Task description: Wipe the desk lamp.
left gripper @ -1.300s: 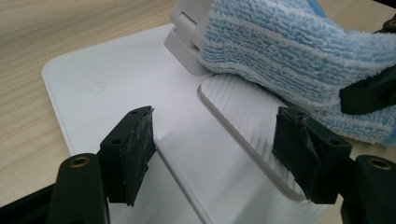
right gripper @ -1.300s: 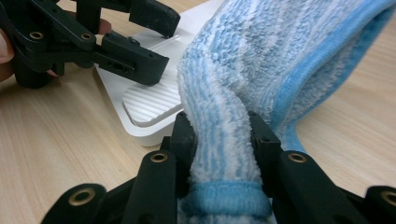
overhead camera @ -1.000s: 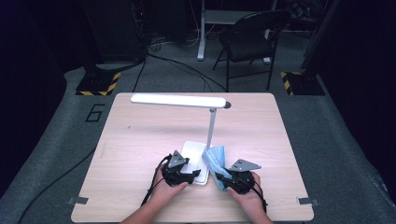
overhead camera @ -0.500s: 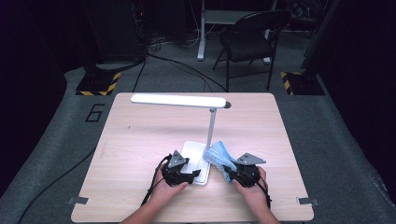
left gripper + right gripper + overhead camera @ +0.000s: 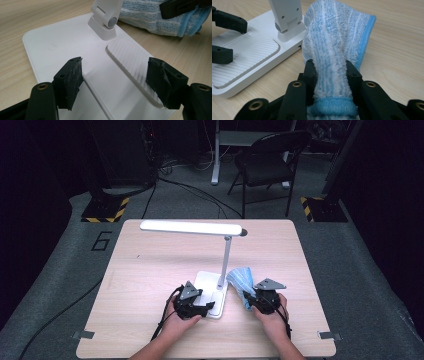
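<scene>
A white desk lamp stands on the wooden table, its flat base [image 5: 206, 282] near the front and its long lit head [image 5: 190, 226] above the middle. My left gripper [image 5: 209, 306] hovers open over the base [image 5: 62, 45], one pad [image 5: 75, 77] on each side of the ribbed tray [image 5: 132, 62]. My right gripper [image 5: 251, 298] is shut on a blue striped cloth [image 5: 240, 279], just right of the lamp stem [image 5: 226, 260]. The cloth [image 5: 334, 37] bunches between the jaws of my right gripper [image 5: 330, 72] and lies beside the base [image 5: 249, 50]. The cloth [image 5: 155, 15] also lies behind the base.
Bare tabletop [image 5: 150, 270] spreads left of and behind the lamp. Past the far edge a dark folding chair [image 5: 267, 160] stands on the grey floor. Hazard-striped stand feet [image 5: 105, 210] and floor cables [image 5: 200, 192] lie nearby.
My right gripper has carried the cloth a short way farther from the front edge, up beside the lamp stem. The left gripper has stayed over the base.
</scene>
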Action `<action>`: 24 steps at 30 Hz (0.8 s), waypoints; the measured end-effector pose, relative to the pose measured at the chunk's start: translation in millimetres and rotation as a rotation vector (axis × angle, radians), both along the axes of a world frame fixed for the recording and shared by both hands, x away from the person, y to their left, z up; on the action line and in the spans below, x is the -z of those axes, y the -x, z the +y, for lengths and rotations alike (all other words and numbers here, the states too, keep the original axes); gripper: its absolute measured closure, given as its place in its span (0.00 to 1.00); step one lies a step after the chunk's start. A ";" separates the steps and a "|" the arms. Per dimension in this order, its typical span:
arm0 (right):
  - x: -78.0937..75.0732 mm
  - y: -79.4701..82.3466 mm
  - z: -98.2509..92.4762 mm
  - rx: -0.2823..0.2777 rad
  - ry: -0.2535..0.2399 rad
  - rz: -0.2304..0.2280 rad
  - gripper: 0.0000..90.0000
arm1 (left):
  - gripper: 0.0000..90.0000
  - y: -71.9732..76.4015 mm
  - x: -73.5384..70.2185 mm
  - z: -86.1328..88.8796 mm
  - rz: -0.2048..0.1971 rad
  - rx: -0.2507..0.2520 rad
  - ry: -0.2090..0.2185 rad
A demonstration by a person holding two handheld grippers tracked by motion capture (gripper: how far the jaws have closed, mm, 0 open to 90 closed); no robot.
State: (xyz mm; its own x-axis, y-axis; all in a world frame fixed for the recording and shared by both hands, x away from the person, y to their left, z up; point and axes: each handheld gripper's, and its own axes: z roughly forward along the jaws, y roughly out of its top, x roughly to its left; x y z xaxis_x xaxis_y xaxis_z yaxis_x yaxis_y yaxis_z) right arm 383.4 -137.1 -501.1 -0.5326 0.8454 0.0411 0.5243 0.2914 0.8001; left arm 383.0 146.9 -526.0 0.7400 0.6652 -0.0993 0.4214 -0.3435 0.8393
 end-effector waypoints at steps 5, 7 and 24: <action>2.9 -7.3 21.5 -0.043 0.020 0.018 0.76 | 0.32 0.1 0.0 0.0 0.001 0.000 0.000; 4.4 -8.6 28.7 -0.068 0.032 0.019 0.77 | 0.32 0.0 0.0 0.0 0.000 0.000 0.000; 10.2 -3.6 46.6 -0.173 0.007 0.084 0.79 | 0.32 -0.8 -0.4 0.9 -0.011 0.005 -0.015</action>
